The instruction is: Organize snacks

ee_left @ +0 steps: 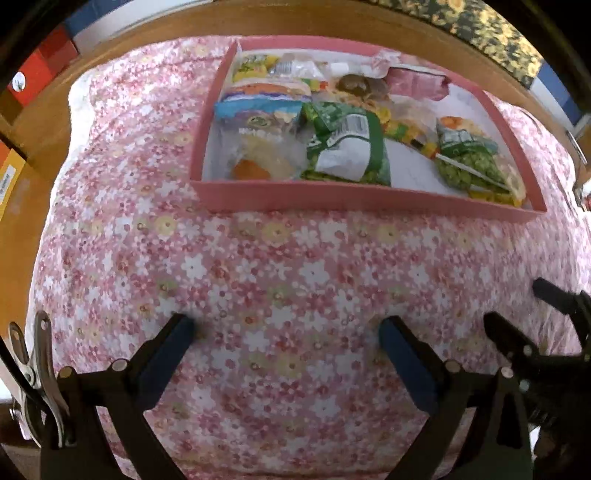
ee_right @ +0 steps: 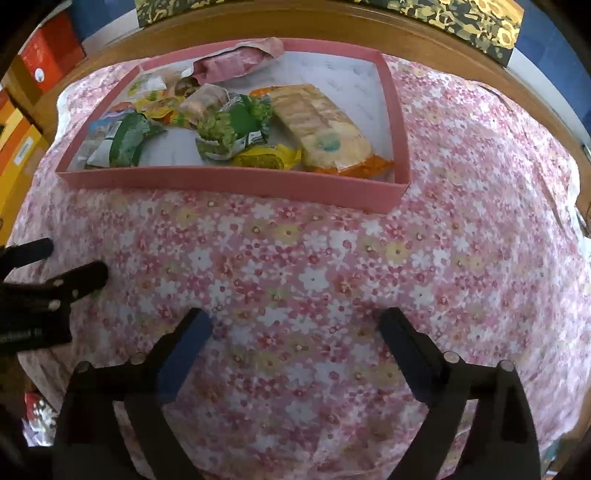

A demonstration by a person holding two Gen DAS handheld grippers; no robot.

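Observation:
A shallow pink box [ee_left: 365,201] [ee_right: 236,184] sits on the floral cloth and holds several snack packets. Among them are a green-and-white bag [ee_left: 347,147] [ee_right: 122,142], a green pea bag [ee_left: 467,162] [ee_right: 229,129], a long cracker pack [ee_right: 325,129], a yellow wrapper [ee_right: 266,157] and a pink packet [ee_right: 232,62]. My left gripper [ee_left: 286,332] hangs open over bare cloth, short of the box, with nothing between its fingers. My right gripper [ee_right: 295,325] is open too, empty, over the cloth near the box's front wall. Each gripper shows at the other view's edge.
The pink floral cloth [ee_left: 258,266] covers a wooden table [ee_left: 44,122]. Red and orange boxes [ee_left: 33,74] stand at the far left. A dark flowered box [ee_right: 461,22] lies beyond the table. A metal clip [ee_left: 37,369] holds the cloth at the left edge.

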